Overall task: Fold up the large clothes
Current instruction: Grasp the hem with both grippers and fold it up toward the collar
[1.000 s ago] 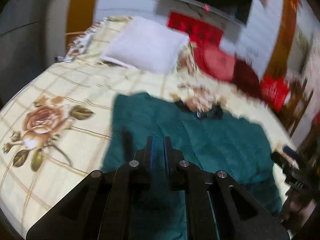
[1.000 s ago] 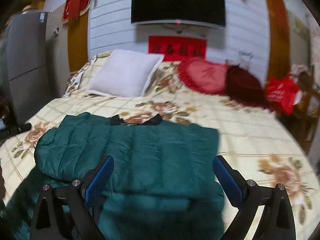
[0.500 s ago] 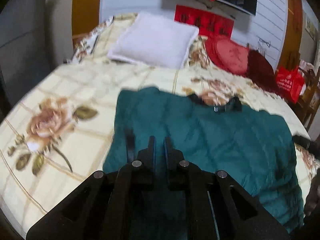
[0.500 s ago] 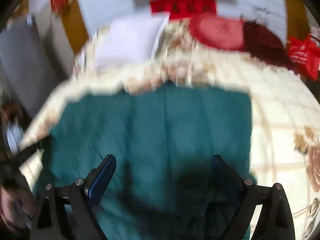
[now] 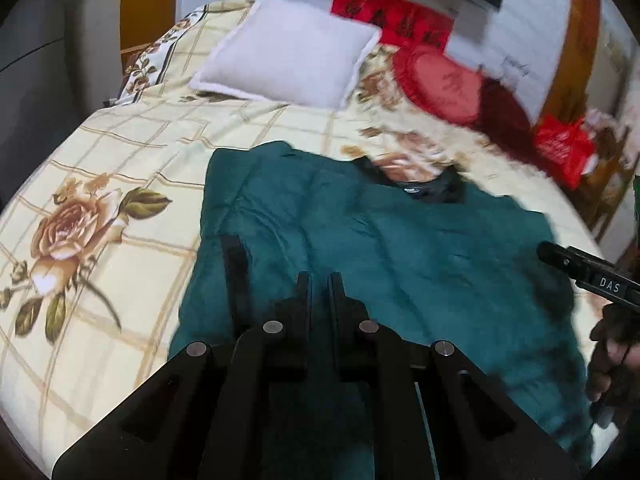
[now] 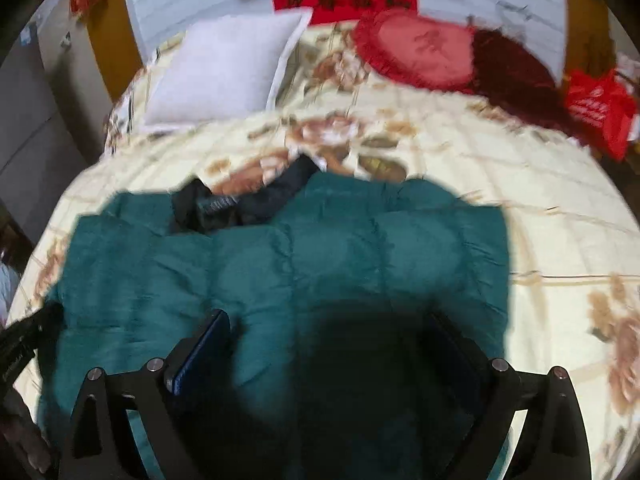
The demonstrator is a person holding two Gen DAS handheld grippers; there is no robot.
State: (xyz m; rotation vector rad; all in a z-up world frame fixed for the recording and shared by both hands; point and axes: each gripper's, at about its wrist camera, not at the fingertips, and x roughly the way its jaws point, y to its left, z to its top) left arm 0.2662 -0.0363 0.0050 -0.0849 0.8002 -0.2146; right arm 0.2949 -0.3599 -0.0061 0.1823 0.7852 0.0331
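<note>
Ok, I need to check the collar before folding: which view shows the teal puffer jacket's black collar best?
The right wrist view: the black collar on the teal puffer jacket lies nearer and larger. The left wrist view shows it smaller and farther off.

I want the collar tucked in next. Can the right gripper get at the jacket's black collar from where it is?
Probably yes: the right gripper is open over the teal jacket, and nothing lies between it and the black collar.
</note>
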